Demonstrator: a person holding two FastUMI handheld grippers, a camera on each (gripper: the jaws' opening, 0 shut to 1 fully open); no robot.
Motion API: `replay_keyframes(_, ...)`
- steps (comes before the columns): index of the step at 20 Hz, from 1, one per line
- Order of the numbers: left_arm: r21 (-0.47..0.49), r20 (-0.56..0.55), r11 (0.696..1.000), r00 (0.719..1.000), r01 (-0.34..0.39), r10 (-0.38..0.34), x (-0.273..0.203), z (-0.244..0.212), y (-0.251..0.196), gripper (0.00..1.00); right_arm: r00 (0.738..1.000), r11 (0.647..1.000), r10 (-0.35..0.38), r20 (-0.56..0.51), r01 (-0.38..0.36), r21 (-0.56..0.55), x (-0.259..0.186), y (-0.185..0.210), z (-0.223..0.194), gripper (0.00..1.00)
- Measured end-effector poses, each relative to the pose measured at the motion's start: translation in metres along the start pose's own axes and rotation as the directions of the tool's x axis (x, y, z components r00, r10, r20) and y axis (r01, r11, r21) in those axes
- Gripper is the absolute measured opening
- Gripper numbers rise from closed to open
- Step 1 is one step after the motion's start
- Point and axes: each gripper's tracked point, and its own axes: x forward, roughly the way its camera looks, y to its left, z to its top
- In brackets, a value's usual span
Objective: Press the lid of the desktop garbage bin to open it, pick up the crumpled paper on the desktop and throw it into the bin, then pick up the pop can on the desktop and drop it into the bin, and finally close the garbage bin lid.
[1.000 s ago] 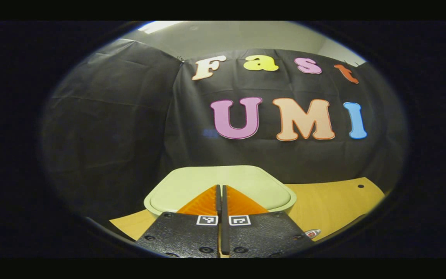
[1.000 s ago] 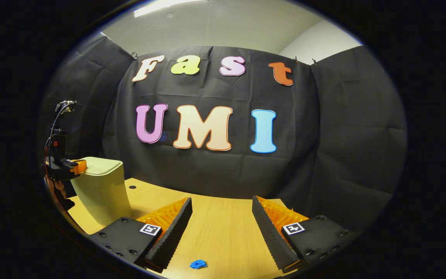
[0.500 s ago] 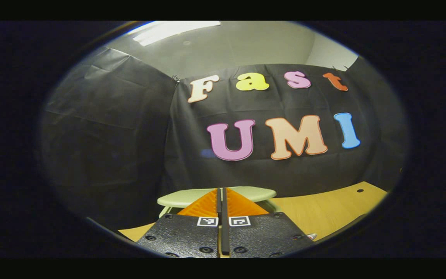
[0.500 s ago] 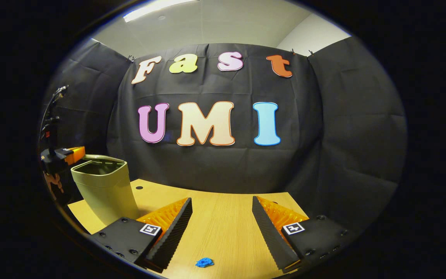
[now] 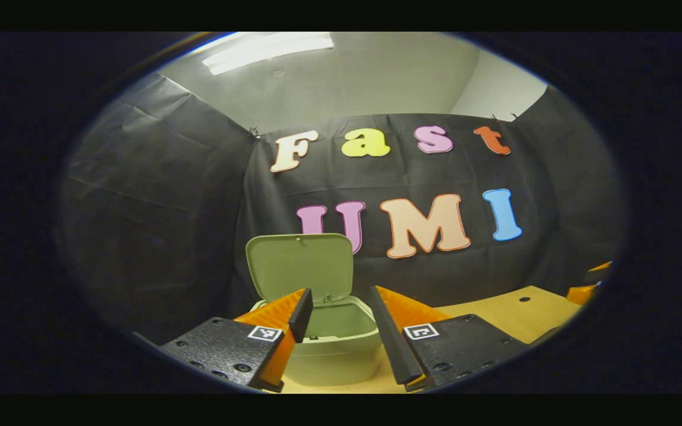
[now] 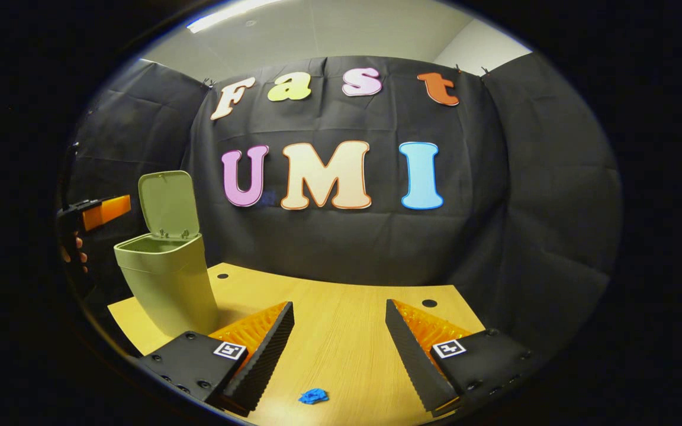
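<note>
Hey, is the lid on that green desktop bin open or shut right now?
Open. The lid stands upright behind the bin, hinged at the back, and the left gripper view looks into the bin's uncovered mouth.

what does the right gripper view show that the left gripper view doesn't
Right gripper view: a small crumpled blue paper lying on the wooden desktop between the right claw's open fingers, the bin's whole tapered side, and the left claw held beside the bin with part of a hand.

Left gripper view: the pale green bin's hollow inside from close up, framed by the left claw's open fingers.

Both: the pale green plastic bin with its lid standing upright and open, the desktop and the black cloth wall.
</note>
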Motion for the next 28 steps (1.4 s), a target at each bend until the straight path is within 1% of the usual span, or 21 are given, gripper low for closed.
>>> replay_keyframes(1,0.007,0.003,1.000,1.000,0.002,-0.002,-0.003,0.003,-0.001,0.69,1.000,1.000,0.007,-0.010,-0.007,-0.005,0.002,0.000,-0.004,1.00)
replay_keyframes(2,0.012,0.009,1.000,1.000,-0.005,0.005,-0.006,0.005,0.002,0.71,1.000,1.000,0.014,-0.023,-0.014,-0.010,0.005,0.001,-0.010,0.98)
replay_keyframes(3,0.014,0.013,1.000,1.000,-0.005,0.005,-0.010,0.009,0.002,0.87,0.999,1.000,0.019,-0.038,-0.020,-0.015,0.007,0.002,-0.017,0.98)
replay_keyframes(4,0.013,0.017,1.000,1.000,-0.009,0.009,-0.012,0.011,0.003,0.87,0.998,0.999,0.025,-0.053,-0.026,-0.019,0.010,0.003,-0.024,0.98)
replay_keyframes(5,0.010,0.017,1.000,1.000,-0.012,0.011,-0.015,0.013,0.003,0.90,0.997,0.999,0.034,-0.072,-0.035,-0.021,0.012,0.005,-0.031,0.98)
replay_keyframes(6,0.009,0.016,1.000,1.000,-0.014,0.014,-0.019,0.013,0.004,0.97,0.995,0.999,0.041,-0.088,-0.043,-0.025,0.015,0.008,-0.039,0.98)
replay_keyframes(8,0.020,0.018,1.000,1.000,-0.019,0.019,-0.024,0.016,0.006,0.98,0.991,0.998,0.049,-0.125,-0.054,-0.039,0.021,0.011,-0.057,0.99)
replay_keyframes(9,0.030,0.018,0.999,1.000,-0.017,0.017,-0.027,0.018,0.005,0.92,0.988,0.997,0.053,-0.147,-0.060,-0.045,0.024,0.013,-0.066,1.00)
replay_keyframes(10,0.039,0.022,0.999,1.000,-0.017,0.016,-0.030,0.020,0.007,0.92,0.984,0.996,0.059,-0.170,-0.068,-0.050,0.028,0.015,-0.076,0.98)
replay_keyframes(12,0.055,0.030,0.998,0.999,-0.015,0.013,-0.035,0.026,0.009,0.93,0.972,0.994,0.075,-0.224,-0.089,-0.055,0.032,0.021,-0.099,0.98)
replay_keyframes(15,0.065,0.039,0.998,0.999,-0.024,0.021,-0.040,0.033,0.015,0.93,0.952,0.991,0.077,-0.296,-0.105,-0.080,0.039,0.024,-0.133,0.98)
replay_keyframes(18,0.065,0.032,0.997,0.999,-0.039,0.037,-0.045,0.033,0.023,0.93,0.917,0.984,0.081,-0.391,-0.135,-0.112,0.044,0.027,-0.173,0.99)
replay_keyframes(19,0.070,0.030,0.997,0.999,-0.045,0.043,-0.046,0.033,0.026,0.93,0.896,0.983,0.087,-0.436,-0.149,-0.110,0.043,0.030,-0.187,0.98)
replay_keyframes(20,0.075,0.023,0.996,0.999,-0.051,0.049,-0.047,0.032,0.030,0.93,0.881,0.981,0.094,-0.463,-0.160,-0.107,0.044,0.032,-0.198,0.99)
replay_keyframes(22,0.082,0.013,0.995,0.998,-0.061,0.060,-0.050,0.029,0.035,0.93,0.861,0.981,0.099,-0.499,-0.168,-0.094,0.047,0.031,-0.211,0.99)
replay_keyframes(23,0.086,0.007,0.994,0.998,-0.067,0.067,-0.051,0.027,0.039,0.99,0.851,0.982,0.095,-0.516,-0.166,-0.092,0.047,0.033,-0.219,0.99)
replay_keyframes(24,0.087,0.001,0.993,0.997,-0.073,0.073,-0.052,0.025,0.041,0.99,0.842,0.982,0.093,-0.531,-0.165,-0.090,0.048,0.033,-0.226,0.99)
replay_keyframes(25,0.087,-0.004,0.993,0.997,-0.078,0.078,-0.053,0.025,0.043,0.93,0.833,0.983,0.088,-0.546,-0.162,-0.089,0.050,0.033,-0.232,0.99)
replay_keyframes(27,0.086,-0.012,0.993,0.997,-0.081,0.082,-0.053,0.023,0.046,0.93,0.812,0.984,0.079,-0.578,-0.158,-0.087,0.052,0.034,-0.246,0.99)
replay_keyframes(28,0.086,-0.015,0.993,0.996,-0.081,0.083,-0.053,0.022,0.046,0.99,0.798,0.984,0.078,-0.597,-0.157,-0.082,0.056,0.031,-0.256,0.94)
